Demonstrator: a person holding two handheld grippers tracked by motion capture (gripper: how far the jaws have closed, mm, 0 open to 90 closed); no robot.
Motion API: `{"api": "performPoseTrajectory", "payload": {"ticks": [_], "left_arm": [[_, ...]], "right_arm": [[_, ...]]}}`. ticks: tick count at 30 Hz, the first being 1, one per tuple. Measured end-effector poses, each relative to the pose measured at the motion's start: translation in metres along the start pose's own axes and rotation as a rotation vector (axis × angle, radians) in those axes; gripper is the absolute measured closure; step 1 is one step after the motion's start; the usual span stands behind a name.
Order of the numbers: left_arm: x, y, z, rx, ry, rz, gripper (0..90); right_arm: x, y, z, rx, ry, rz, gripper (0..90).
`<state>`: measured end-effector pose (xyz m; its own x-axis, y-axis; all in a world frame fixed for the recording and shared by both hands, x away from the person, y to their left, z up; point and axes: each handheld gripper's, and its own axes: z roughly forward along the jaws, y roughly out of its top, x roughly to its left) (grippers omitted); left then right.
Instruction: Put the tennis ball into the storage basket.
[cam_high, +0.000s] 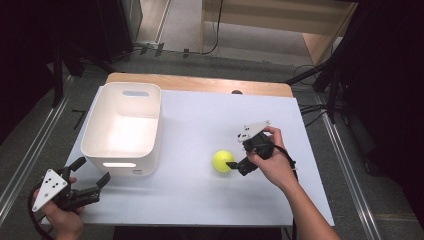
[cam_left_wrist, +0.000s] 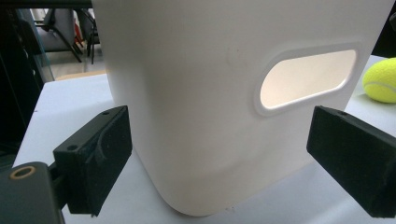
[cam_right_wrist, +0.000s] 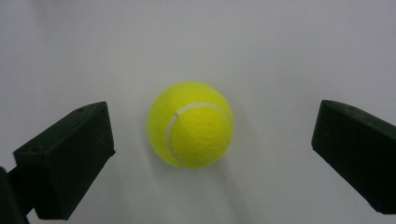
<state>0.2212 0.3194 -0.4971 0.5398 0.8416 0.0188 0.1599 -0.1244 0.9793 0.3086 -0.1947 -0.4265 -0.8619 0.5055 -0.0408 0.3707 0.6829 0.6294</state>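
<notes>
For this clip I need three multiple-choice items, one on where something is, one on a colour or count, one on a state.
1. Where is the tennis ball?
A. inside the white bin
B. on the table, right of the white bin
C. on the floor

2. What colour is the ball?
A. yellow-green
B. red
C. blue

3. How stands the right hand-held gripper?
A. shut on the ball
B. open, a jaw on each side of the ball
C. shut on the bin's rim

Answers: 1 B, the high view shows it on the table's white sheet beside the white bin. 2 A, its felt is yellow-green. 3 B, the right gripper view shows gaps between both jaws and the ball.
</notes>
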Motion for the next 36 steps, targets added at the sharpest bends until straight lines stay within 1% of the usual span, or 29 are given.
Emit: {"api": "performPoseTrajectory", "payload": {"ticks": [10, 13, 18, 22, 23, 25, 32, 34, 36], "left_arm": [[0.000, 0.000, 0.000, -0.001, -0.002, -0.002, 7.3], [0.000, 0.000, 0.000, -0.002, -0.002, -0.001, 7.3], [0.000, 0.000, 0.000, -0.002, -0.002, -0.002, 7.3], [0.000, 0.000, 0.000, -0.002, -0.003, -0.002, 7.3], [0.000, 0.000, 0.000, -0.002, -0.002, -0.002, 7.3], [0.000, 0.000, 0.000, -0.003, -0.004, -0.003, 7.3], [0.000, 0.000, 0.000, -0.002, -0.001, -0.004, 7.3], [0.000, 0.000, 0.000, -0.002, -0.001, -0.004, 7.3], [0.000, 0.000, 0.000, -0.003, -0.001, -0.006, 7.3]], "right_arm": [[0.002, 0.004, 0.009, 0.036, 0.017, -0.013, 0.0], [0.001, 0.005, 0.011, 0.037, 0.024, -0.018, 0.0], [0.002, 0.006, 0.015, 0.059, 0.026, -0.016, 0.0], [0.002, 0.007, 0.019, 0.076, 0.037, -0.020, 0.0], [0.003, 0.008, 0.020, 0.083, 0.042, -0.015, 0.0], [0.003, 0.008, 0.022, 0.085, 0.048, -0.024, 0.0], [0.003, 0.010, 0.028, 0.110, 0.058, -0.019, 0.0], [0.002, 0.010, 0.030, 0.115, 0.060, -0.028, 0.0], [0.002, 0.010, 0.032, 0.131, 0.060, -0.022, 0.0]]}}
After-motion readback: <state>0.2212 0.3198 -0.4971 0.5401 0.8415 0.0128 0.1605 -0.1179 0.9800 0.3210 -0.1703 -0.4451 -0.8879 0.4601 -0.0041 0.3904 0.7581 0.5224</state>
